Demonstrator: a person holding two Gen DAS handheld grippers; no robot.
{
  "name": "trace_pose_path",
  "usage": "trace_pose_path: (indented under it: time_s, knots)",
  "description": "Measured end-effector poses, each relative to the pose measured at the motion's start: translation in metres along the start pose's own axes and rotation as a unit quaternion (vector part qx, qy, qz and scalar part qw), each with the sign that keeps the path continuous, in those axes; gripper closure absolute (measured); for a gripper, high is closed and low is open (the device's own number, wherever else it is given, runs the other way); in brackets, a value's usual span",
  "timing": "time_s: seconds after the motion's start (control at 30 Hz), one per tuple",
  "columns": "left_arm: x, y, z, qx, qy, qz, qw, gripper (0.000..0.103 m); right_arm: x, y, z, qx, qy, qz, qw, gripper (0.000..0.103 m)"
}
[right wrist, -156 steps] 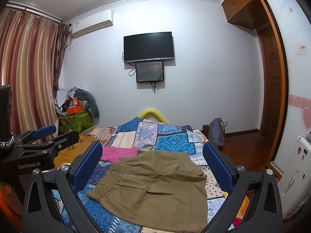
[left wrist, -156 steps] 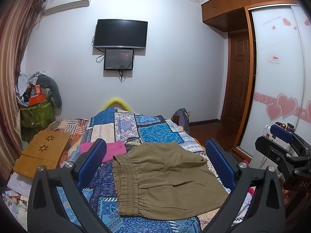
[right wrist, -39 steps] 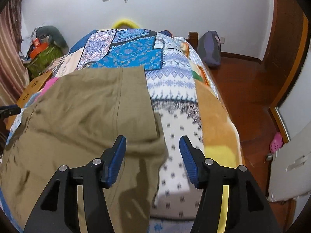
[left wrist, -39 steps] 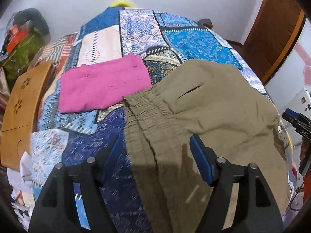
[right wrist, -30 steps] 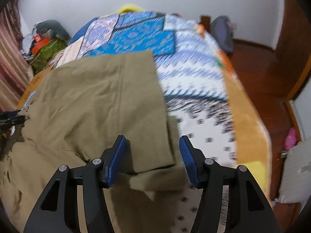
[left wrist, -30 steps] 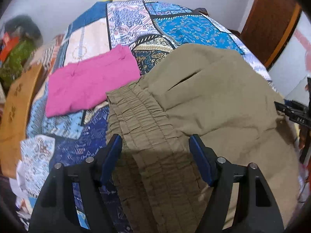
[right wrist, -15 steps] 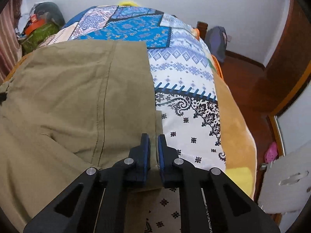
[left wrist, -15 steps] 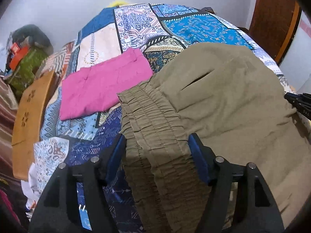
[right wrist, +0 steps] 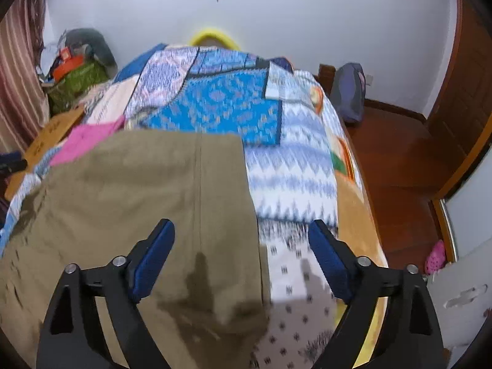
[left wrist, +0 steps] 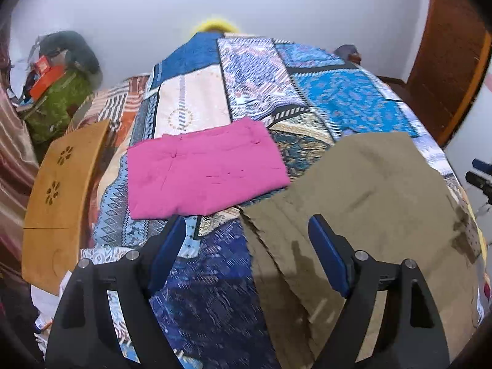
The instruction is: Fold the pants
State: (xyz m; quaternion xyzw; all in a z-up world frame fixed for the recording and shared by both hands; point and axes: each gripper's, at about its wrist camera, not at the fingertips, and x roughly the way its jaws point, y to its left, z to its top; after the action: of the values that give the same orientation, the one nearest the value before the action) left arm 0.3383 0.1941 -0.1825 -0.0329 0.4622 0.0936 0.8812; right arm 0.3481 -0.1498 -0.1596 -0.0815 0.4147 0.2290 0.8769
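Both claws have just sprung wide, nothing pinched. Left gripper hovers over the olive pants left edge; right gripper over their right edge. Before the next fold I'd regrip both corners evenly.

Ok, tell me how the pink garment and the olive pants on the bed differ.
The pink garment is a compact, neat folded rectangle; the olive pants spread over a much larger area. The pink garment lies farther up the bed, the olive pants at the near end, by both tongs. The pink garment looks smooth; the olive pants show a gathered edge and a seam. Both lie flat, untouched.
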Motion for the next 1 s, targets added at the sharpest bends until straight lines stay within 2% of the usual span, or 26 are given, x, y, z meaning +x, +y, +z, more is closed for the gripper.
trace_pose_path:
  time_s: [0.2, 0.37, 0.5, 0.53, 0.57, 0.6, 0.63, 0.67, 0.7, 0.73, 0.77, 0.8, 0.87, 1.0]
  knots:
    - [0.045, 0.008, 0.011, -0.024, 0.04, -0.032, 0.9984, 0.021, 0.047, 0.01, 0.035, -0.02, 0.01, -0.006, 1.0, 0.016]
    - [0.083, 0.002, 0.01, -0.026, 0.082, -0.058, 0.9946, 0.021, 0.099, 0.007, 0.057, -0.012, 0.032, 0.012, 0.999, 0.016]
    - [0.1, -0.005, 0.007, -0.028, 0.091, -0.07, 0.993, 0.024, 0.14, 0.003, 0.067, 0.0, 0.055, 0.028, 0.998, 0.018]
    - [0.103, -0.005, 0.006, -0.033, 0.093, -0.079, 0.992, 0.026, 0.145, 0.003, 0.067, 0.006, 0.063, 0.035, 0.997, 0.024]
    - [0.105, -0.005, 0.006, -0.037, 0.095, -0.086, 0.9911, 0.032, 0.154, 0.003, 0.066, 0.013, 0.072, 0.045, 0.996, 0.029]
    - [0.106, -0.005, 0.006, -0.039, 0.099, -0.097, 0.9896, 0.036, 0.155, 0.004, 0.066, 0.012, 0.065, 0.044, 0.997, 0.03]
    - [0.106, -0.005, 0.007, -0.037, 0.098, -0.098, 0.9897, 0.037, 0.155, 0.009, 0.064, 0.003, 0.056, 0.048, 0.997, 0.039]
    - [0.104, -0.006, 0.007, -0.032, 0.093, -0.096, 0.9905, 0.04, 0.154, 0.012, 0.064, -0.008, 0.055, 0.057, 0.997, 0.06]
    - [0.102, -0.007, 0.006, -0.026, 0.09, -0.093, 0.9912, 0.041, 0.153, 0.014, 0.064, -0.013, 0.054, 0.052, 0.997, 0.07]
    - [0.101, -0.008, 0.006, -0.022, 0.086, -0.088, 0.9921, 0.042, 0.152, 0.017, 0.064, -0.019, 0.053, 0.031, 0.998, 0.082]
    - [0.1, -0.008, 0.006, -0.021, 0.084, -0.084, 0.9927, 0.043, 0.151, 0.019, 0.063, -0.028, 0.052, 0.024, 0.998, 0.088]
    - [0.098, -0.009, 0.006, -0.019, 0.081, -0.079, 0.9934, 0.045, 0.149, 0.021, 0.063, -0.033, 0.051, 0.023, 0.998, 0.089]
    - [0.089, -0.011, 0.008, -0.008, 0.064, -0.064, 0.9959, 0.047, 0.146, 0.02, 0.064, -0.038, 0.048, 0.017, 0.998, 0.097]
    - [0.072, -0.015, 0.021, 0.023, 0.04, -0.033, 0.9984, 0.048, 0.121, 0.022, 0.069, -0.051, 0.016, -0.016, 0.998, 0.099]
